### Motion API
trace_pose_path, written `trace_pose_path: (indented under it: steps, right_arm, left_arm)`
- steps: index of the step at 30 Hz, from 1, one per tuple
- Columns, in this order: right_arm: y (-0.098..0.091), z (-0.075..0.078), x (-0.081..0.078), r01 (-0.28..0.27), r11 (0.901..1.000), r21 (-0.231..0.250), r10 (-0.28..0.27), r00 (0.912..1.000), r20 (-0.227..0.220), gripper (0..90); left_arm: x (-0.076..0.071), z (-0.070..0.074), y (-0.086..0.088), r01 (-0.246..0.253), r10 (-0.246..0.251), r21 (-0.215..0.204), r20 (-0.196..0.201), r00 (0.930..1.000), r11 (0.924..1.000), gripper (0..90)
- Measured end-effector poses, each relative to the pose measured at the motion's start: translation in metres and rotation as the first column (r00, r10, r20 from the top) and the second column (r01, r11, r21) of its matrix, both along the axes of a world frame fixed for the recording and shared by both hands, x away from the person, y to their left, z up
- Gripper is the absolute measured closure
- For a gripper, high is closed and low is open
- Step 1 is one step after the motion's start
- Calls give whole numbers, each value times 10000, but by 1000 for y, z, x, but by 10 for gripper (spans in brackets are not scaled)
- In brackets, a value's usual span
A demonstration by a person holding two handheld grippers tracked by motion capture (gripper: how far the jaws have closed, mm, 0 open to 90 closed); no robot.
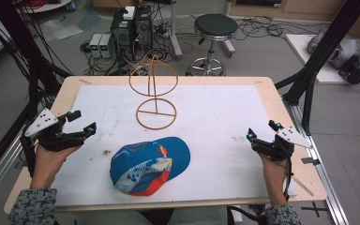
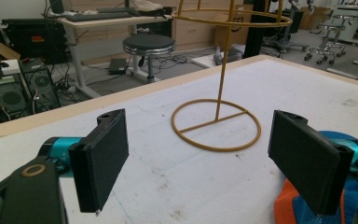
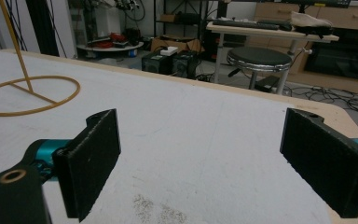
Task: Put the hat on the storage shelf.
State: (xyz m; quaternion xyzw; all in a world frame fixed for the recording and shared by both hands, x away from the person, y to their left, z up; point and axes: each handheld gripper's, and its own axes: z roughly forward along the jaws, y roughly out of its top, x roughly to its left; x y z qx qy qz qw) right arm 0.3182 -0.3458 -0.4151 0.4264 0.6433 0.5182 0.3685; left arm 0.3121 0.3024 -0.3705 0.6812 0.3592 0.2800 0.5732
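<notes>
A blue cap [image 1: 149, 164] with a red and white print lies on the white mat near the table's front edge. Behind it stands a gold wire stand [image 1: 155, 96] with a round base and a ring on top. My left gripper [image 1: 84, 121] hovers open at the left of the mat, left of the cap; in its own view the stand's base [image 2: 216, 125] lies ahead and the cap's edge [image 2: 291, 207] shows at lower right. Over the mat's right side my right gripper [image 1: 261, 130] is open with bare mat between its pads [image 3: 95, 161].
The white mat [image 1: 215, 117] covers most of the wooden table [image 1: 272, 89]. Beyond the far edge are a black stool [image 1: 214, 28], computer cases [image 1: 131, 28] and loose cables on the floor. Black frame posts [image 1: 318, 51] rise at the table's right and left.
</notes>
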Motion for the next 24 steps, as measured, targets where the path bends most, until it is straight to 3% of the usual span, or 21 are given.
trace_pose_path:
  steps: [8,17,20,24]
  right_arm:
    - [1,0,0,16,9999,-103,-15,10000,73,113]
    - [2,0,0,21,9999,-162,-21,10000,45,113]
    - [1,0,0,12,9998,-187,-12,10000,33,113]
    - [2,0,0,34,9998,-179,-34,10000,5,113]
  left_arm:
    - [-2,3,-1,125,-125,19,85,9999,9999,206]
    - [-3,5,-6,801,-801,86,61,9968,9968,208]
    - [-3,5,-8,1178,-1179,87,71,9930,9930,208]
    - [-4,6,-12,1874,-1877,212,149,9821,9821,208]
